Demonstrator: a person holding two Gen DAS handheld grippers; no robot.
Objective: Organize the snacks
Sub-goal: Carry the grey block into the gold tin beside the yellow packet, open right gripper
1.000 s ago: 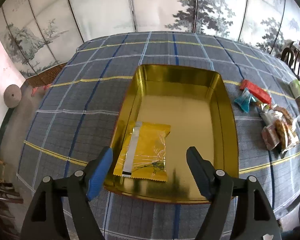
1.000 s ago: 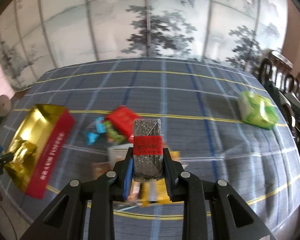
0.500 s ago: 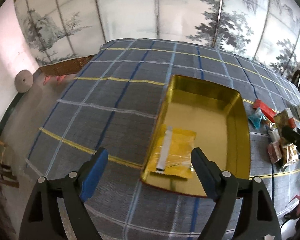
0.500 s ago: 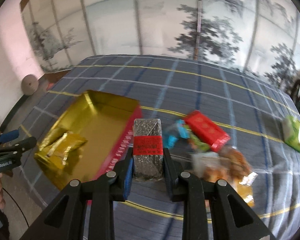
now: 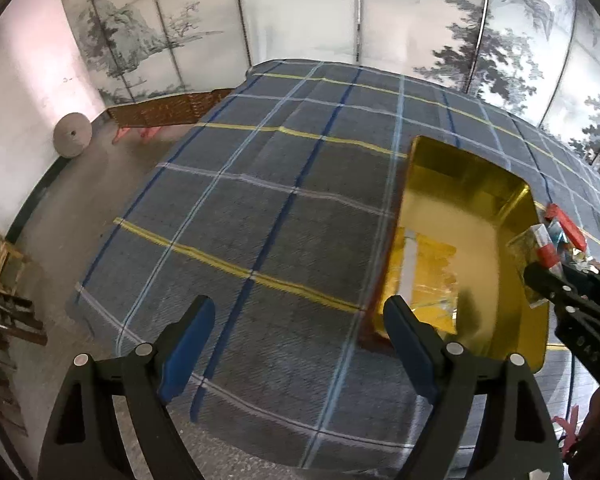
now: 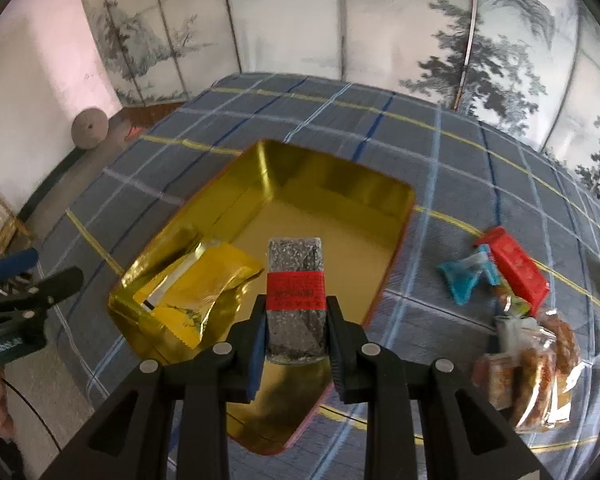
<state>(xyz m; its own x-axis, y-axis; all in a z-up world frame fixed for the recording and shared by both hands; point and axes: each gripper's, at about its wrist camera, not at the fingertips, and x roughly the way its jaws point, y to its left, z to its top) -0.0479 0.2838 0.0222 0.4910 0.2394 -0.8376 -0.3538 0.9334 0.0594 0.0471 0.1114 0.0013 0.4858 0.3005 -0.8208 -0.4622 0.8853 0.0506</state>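
A gold tin tray [image 6: 340, 184] with red outer walls sits on the plaid tablecloth; it also shows in the left wrist view [image 5: 476, 184]. A yellow snack packet [image 6: 204, 284] lies in its near left corner, also in the left wrist view [image 5: 428, 268]. My right gripper [image 6: 296, 328] is shut on a dark speckled snack bar with a red band [image 6: 296, 280], held above the tray's near end. In the left wrist view the bar [image 5: 536, 248] shows at the right edge. My left gripper [image 5: 296, 344] is open and empty, off the tray's left side over the cloth.
Loose snacks lie on the cloth right of the tray: a red packet [image 6: 516, 268], a blue wrapper [image 6: 460, 280], clear bags of biscuits [image 6: 532, 356]. The table's left edge [image 5: 112, 240] drops to the floor. A painted folding screen [image 6: 340, 20] stands behind.
My right gripper carried the snack bar left from over the loose snacks to above the tray. My left gripper drew back and left, away from the tray.
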